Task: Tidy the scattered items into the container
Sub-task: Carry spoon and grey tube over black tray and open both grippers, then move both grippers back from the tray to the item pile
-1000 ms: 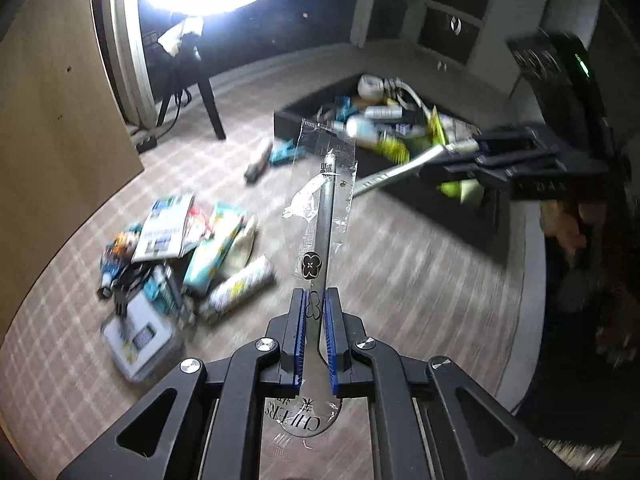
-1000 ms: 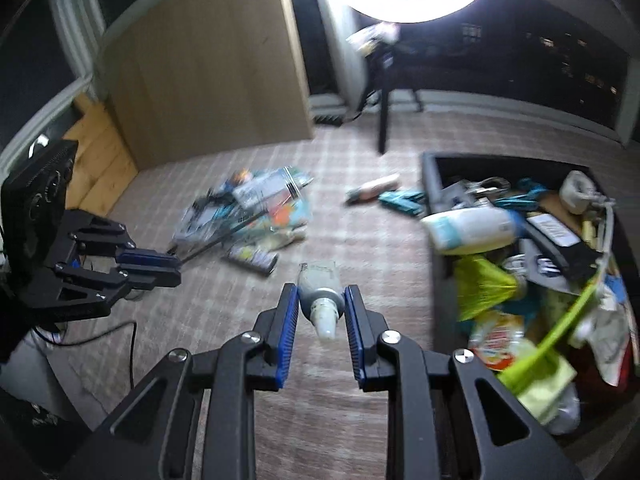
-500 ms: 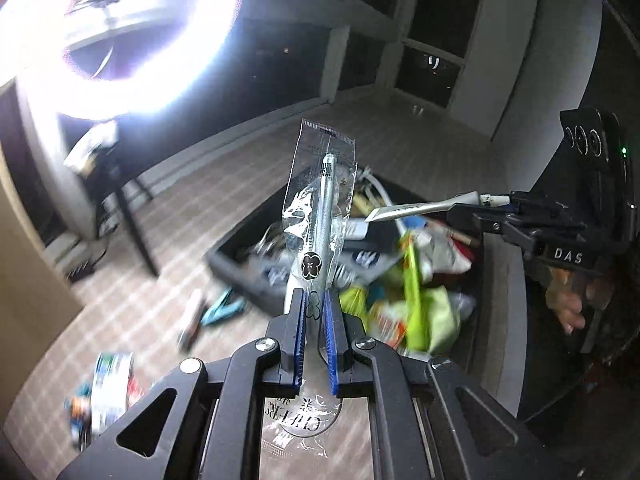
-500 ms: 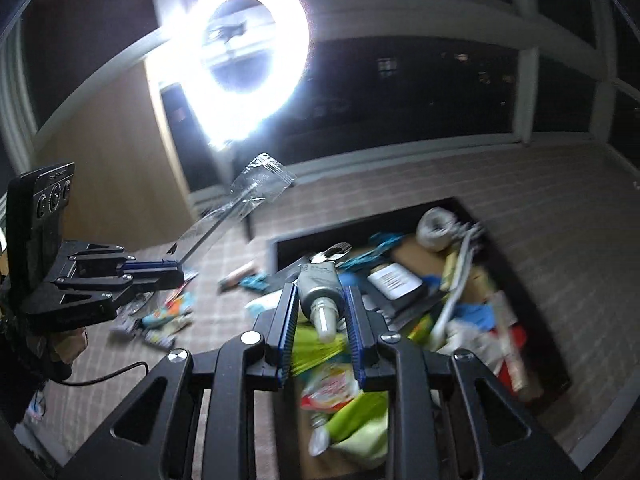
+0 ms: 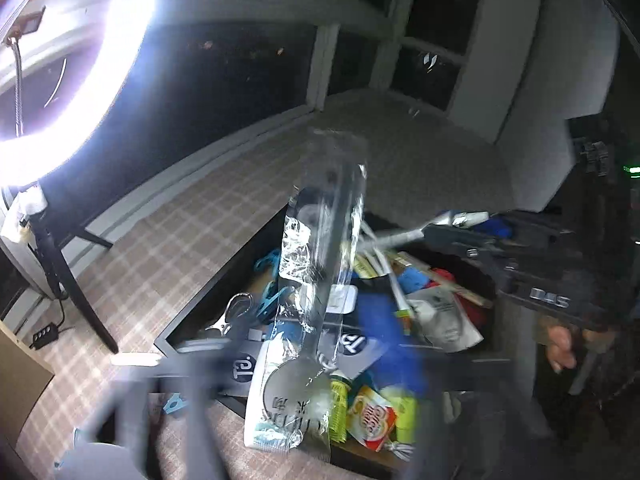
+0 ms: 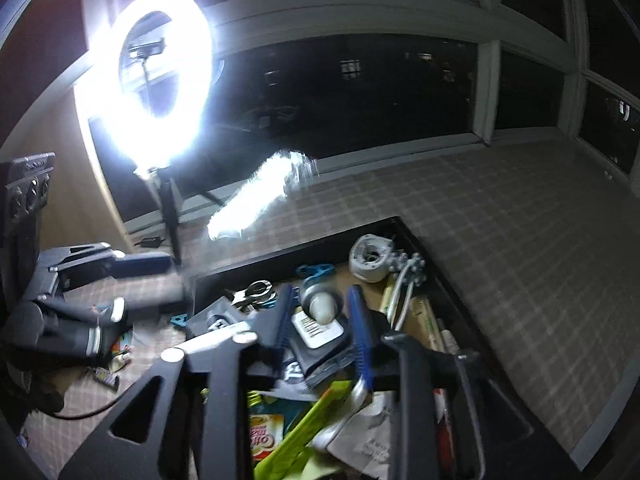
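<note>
The black container [image 5: 208,296] lies below both grippers, full of mixed items; it also shows in the right wrist view [image 6: 424,240]. The clear plastic packet with a pen-like stick [image 5: 324,264] hangs over it, blurred, and shows bright in the right wrist view [image 6: 260,196]. My left gripper [image 5: 280,368] is heavily blurred, its jaws spread wide, off the packet. My right gripper [image 6: 320,312] has its jaws apart, with the grey tube [image 6: 320,300] loose between them over the box. The right gripper also shows in the left wrist view [image 5: 480,224].
A bright ring light on a tripod [image 5: 60,80] stands on the checked floor [image 6: 520,220] left of the box. A few scattered items [image 6: 108,372] lie on the floor at the left. Dark windows run along the back.
Both grippers have moved over the box and opened. The left jaws have let go of the packet, which is falling. The right jaws have widened around the tube.
</note>
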Available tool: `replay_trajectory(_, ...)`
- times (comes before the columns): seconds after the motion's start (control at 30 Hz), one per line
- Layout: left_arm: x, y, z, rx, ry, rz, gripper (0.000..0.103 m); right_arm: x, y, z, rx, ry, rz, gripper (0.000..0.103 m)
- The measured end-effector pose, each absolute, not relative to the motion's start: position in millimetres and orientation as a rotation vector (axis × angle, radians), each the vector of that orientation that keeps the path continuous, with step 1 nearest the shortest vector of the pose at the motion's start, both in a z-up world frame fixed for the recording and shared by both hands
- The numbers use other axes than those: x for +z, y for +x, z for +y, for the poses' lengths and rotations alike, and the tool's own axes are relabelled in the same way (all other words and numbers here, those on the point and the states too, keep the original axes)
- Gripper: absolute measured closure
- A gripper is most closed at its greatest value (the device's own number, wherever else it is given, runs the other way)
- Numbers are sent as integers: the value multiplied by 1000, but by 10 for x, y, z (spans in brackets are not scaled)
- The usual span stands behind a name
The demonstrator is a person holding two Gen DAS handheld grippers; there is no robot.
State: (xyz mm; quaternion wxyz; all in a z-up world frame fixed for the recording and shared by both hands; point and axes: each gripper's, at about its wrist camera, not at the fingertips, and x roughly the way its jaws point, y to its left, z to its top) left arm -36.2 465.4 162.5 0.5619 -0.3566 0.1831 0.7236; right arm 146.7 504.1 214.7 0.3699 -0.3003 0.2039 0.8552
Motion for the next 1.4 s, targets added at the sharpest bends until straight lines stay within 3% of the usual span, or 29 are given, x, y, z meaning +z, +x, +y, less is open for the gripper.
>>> replay_trajectory(0.07, 1631, -347, 4641, 1724, -807, 437, 30, 2160, 1498, 5062, 2171, -729, 514, 49)
replay_trajectory(0.3, 1675, -405, 4425, 1743, -808, 443, 39, 2192, 1518, 5028, 2176, -726, 508, 49)
replay_trajectory(0.67, 2058, -664, 3561, 1878, -840, 355, 42, 2393, 1421, 4675, 2279, -727, 515, 49)
replay_trajectory(0.93, 2324, -886, 2234, 2115, -842, 307, 41, 2480, 1138, 4247, 2419, -761, 501, 49)
replay_trajectory(1.2, 2005, -1003, 1027, 2320, -969, 302, 42, 2275, 564, 3736, 2578, -901, 472, 49)
replay_trajectory(1.4, 1457, -955, 620, 2346, -1133, 284, 42, 1991, 132, 3309, 2683, -1046, 413, 49)
